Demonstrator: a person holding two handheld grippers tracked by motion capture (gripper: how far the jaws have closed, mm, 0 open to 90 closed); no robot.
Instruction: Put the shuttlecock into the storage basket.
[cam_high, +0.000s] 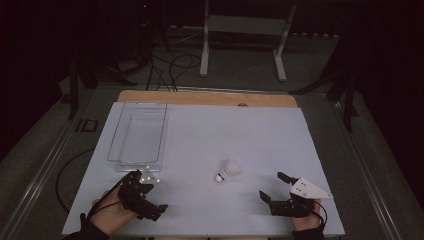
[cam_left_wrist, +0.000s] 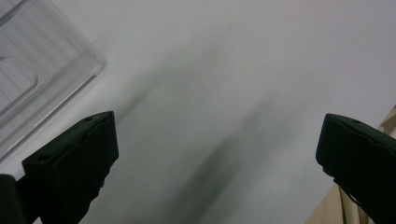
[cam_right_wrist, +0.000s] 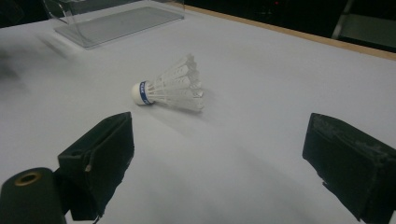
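A white feather shuttlecock with a blue band on its cork lies on its side on the white table, right of centre and toward the front. My right gripper rests to its right near the front edge, jaws open and empty, pointing left toward it. In the right gripper view the shuttlecock lies ahead of the open right gripper, apart from both jaws. My left gripper sits at the front left, open with nothing between its fingers. The left gripper looks down on bare tabletop.
A clear plastic tray stands empty on the left half of the table, just beyond my left gripper; the tray's corner is close by, and the tray lies far off in the right gripper view. A wooden strip edges the table's back. Cables and a frame lie on the floor behind.
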